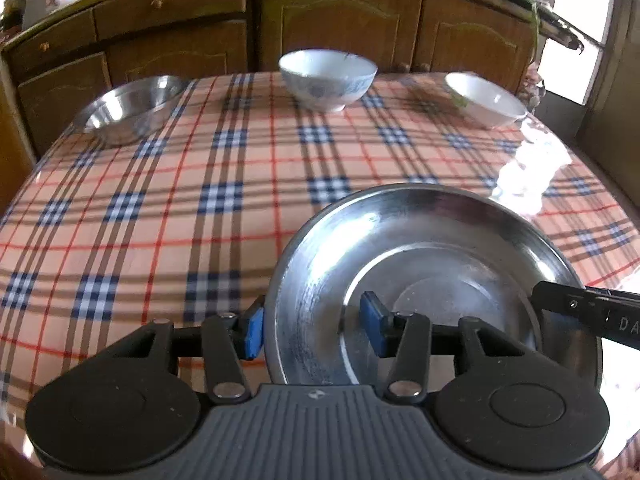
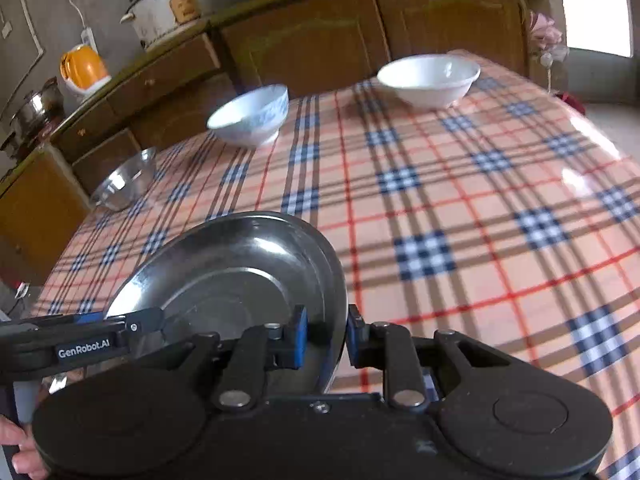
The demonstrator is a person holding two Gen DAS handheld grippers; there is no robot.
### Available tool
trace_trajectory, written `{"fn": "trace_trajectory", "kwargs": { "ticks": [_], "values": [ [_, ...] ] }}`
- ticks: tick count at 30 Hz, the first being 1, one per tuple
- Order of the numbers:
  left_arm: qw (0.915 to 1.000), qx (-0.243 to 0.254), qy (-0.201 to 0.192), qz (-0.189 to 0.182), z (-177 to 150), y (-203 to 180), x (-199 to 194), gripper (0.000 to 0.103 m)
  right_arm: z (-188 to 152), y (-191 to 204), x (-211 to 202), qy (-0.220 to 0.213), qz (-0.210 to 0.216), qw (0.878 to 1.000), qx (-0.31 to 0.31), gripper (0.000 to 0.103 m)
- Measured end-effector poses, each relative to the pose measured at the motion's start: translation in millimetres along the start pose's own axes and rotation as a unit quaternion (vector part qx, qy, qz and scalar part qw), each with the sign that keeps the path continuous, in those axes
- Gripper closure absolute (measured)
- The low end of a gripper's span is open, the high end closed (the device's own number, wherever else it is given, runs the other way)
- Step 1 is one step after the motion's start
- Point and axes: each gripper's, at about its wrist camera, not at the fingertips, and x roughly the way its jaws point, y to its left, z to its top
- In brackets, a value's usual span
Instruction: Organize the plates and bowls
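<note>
both grippers, left gripper (image 1: 316, 326) and right gripper (image 2: 327, 336), seemingly clamp the steel plate's (image 1: 436, 240) rim.

Home kitchen: wooden cabinets (image 1: 340, 20), rice cooker (image 2: 166, 6)

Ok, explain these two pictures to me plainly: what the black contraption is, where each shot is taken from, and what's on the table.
There is no robot. A person holds a hand-held gripper in each hand, each with two blue-padded fingers and its own camera looking along them. One picture comes from the left gripper, the other from the right gripper.

Both straddle the rim of the same steel plate, one at each side; the right one pinches it, while the left one's hold is unclear.

On the checked tablecloth farther back sit a steel bowl, a blue-patterned bowl and a white bowl.
</note>
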Motion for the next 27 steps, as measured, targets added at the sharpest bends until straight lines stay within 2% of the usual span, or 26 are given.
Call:
{"fn": "trace_trajectory", "kwargs": {
  "ticks": [15, 27],
  "values": [
    [0.9985, 0.015, -0.050, -0.018, 45, -36, -28, 0.059, 53, -20, -39, -0.059, -0.007, 0.998, 0.033, 0.076],
    [0.9973, 0.032, -0.065, -0.015, 68, -50, -36, 0.059, 73, -27, -56, -0.075, -0.013, 0.996, 0.037, 0.076]
  ]
}}
